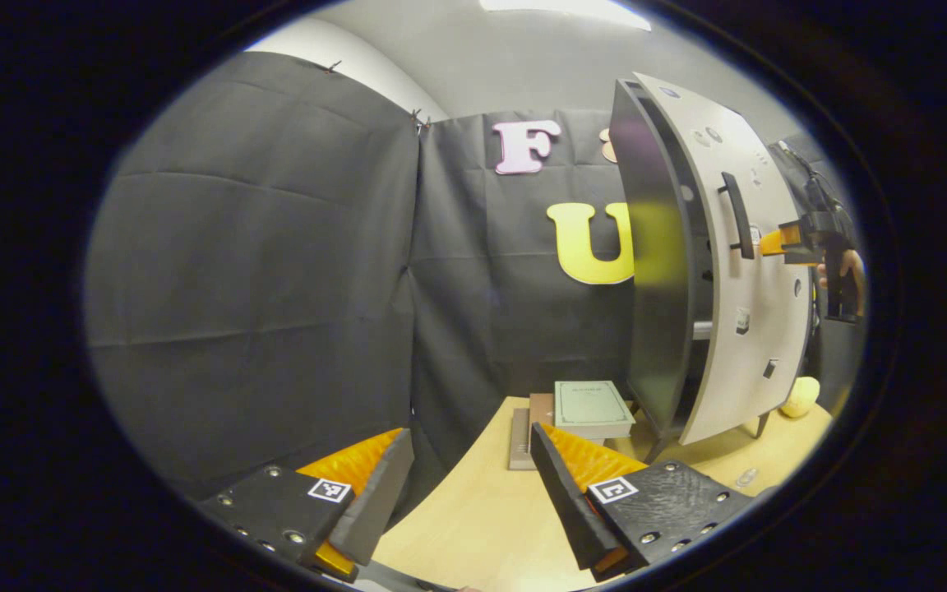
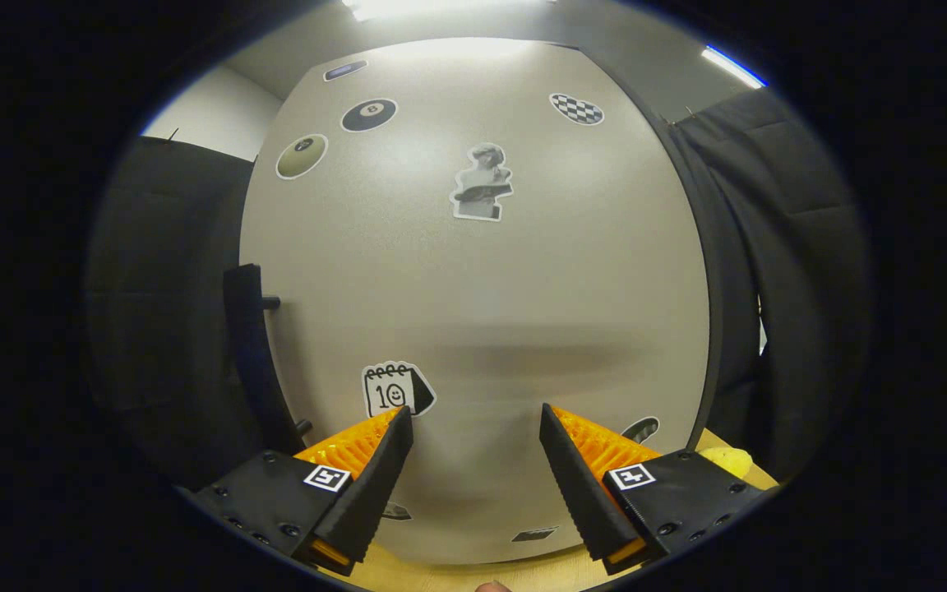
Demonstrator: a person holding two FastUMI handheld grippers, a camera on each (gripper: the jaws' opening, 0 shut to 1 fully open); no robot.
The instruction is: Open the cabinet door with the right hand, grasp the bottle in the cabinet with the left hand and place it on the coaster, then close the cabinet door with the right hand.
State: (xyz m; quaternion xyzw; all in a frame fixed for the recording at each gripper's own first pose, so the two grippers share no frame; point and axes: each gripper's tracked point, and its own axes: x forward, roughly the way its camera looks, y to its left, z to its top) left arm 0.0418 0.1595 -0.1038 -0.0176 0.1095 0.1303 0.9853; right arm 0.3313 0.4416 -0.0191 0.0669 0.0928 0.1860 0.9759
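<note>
The cabinet stands on the table at the right in the left gripper view, dark-sided with a pale door bearing a dark bar handle. A narrow gap between side and door shows a shelf edge. My right gripper, held by a hand, points at the door face just right of the handle. In the right gripper view the door is very close, its handle lies to the left, and the right gripper is open against the panel. My left gripper hangs open over the table, holding nothing.
A stack of books lies on the wooden table left of the cabinet's feet. A yellow rounded object sits to the cabinet's right, also seen in the right gripper view. A small round disc rests near the front.
</note>
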